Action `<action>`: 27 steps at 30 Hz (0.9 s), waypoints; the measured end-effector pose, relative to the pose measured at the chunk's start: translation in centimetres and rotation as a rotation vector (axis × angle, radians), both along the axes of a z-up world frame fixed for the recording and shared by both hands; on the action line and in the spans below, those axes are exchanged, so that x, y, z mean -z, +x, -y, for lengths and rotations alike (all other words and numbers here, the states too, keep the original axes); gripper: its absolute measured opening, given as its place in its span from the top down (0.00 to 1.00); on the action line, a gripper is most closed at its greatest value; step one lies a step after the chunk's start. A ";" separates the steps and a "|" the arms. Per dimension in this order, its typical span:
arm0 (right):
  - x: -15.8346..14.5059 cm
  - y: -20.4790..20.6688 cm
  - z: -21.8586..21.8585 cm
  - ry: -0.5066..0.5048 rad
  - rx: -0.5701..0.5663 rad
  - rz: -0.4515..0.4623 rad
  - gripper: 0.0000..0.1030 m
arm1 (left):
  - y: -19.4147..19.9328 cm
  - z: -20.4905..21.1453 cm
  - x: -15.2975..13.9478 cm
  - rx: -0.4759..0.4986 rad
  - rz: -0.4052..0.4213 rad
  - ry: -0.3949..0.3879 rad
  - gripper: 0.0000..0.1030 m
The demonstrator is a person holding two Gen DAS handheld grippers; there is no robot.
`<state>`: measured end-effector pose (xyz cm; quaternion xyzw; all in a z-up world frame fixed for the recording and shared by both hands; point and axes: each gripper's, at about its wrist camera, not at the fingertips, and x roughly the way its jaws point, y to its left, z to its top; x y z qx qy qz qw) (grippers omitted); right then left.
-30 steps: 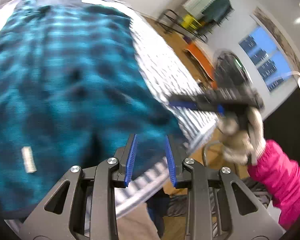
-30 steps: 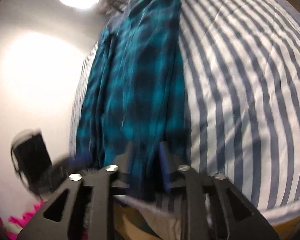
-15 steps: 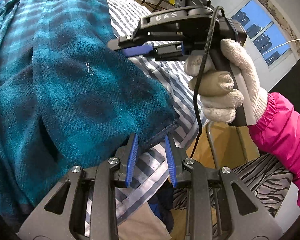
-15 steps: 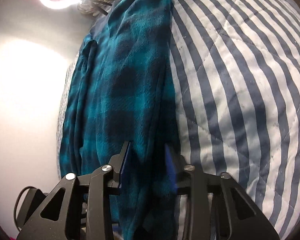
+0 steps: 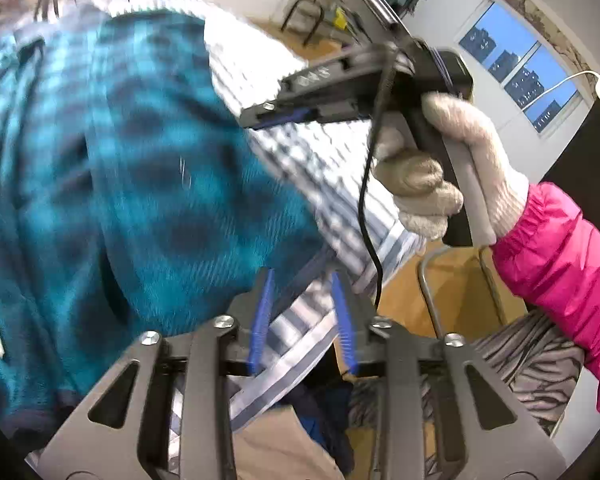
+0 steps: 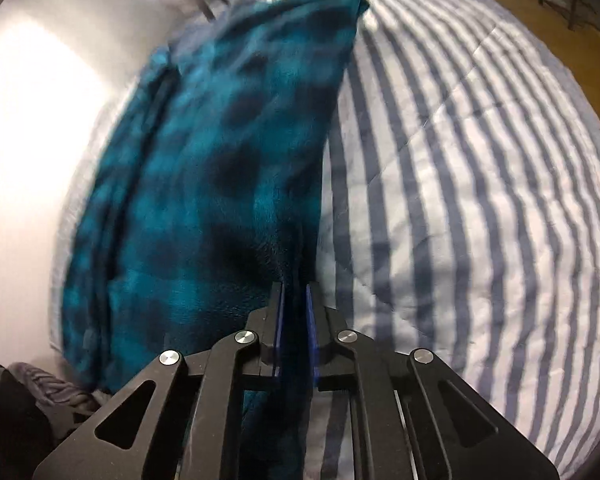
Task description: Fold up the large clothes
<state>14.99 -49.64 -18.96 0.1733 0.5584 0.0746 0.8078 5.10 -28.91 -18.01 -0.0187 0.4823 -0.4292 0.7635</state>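
Your right gripper [image 6: 296, 300] is pinched down on the near right edge of the teal plaid fleece garment [image 6: 228, 168]; its jaws have just been closing, and a fold of the dark fabric sits clamped between the blue pads [image 6: 310, 312]. The garment lies lengthwise on the striped bedcover [image 6: 480, 200], running from the near edge of the bed toward the far end, with bare stripes to its right. Your left gripper [image 5: 302, 312] has just been opening: its jaws stand partly apart, with nothing pressed between them, over the near corner of the garment [image 5: 132, 184] and the bedcover's edge [image 5: 300, 332]. From the left wrist view you see your gloved right hand [image 5: 452, 172] in a pink sleeve [image 5: 560, 264], holding the other gripper above the bed.
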 end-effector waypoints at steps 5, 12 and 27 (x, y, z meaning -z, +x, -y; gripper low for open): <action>-4.1 -3.1 4.6 0.038 0.108 0.158 0.91 | -0.6 3.5 0.0 0.007 0.094 0.082 0.41; -6.5 -6.5 9.2 0.053 0.170 0.231 0.91 | 0.0 7.8 3.5 0.035 0.085 0.269 0.32; -4.3 -2.4 8.3 0.142 0.216 0.213 0.50 | 2.7 0.2 1.5 -0.166 -0.089 -0.063 0.91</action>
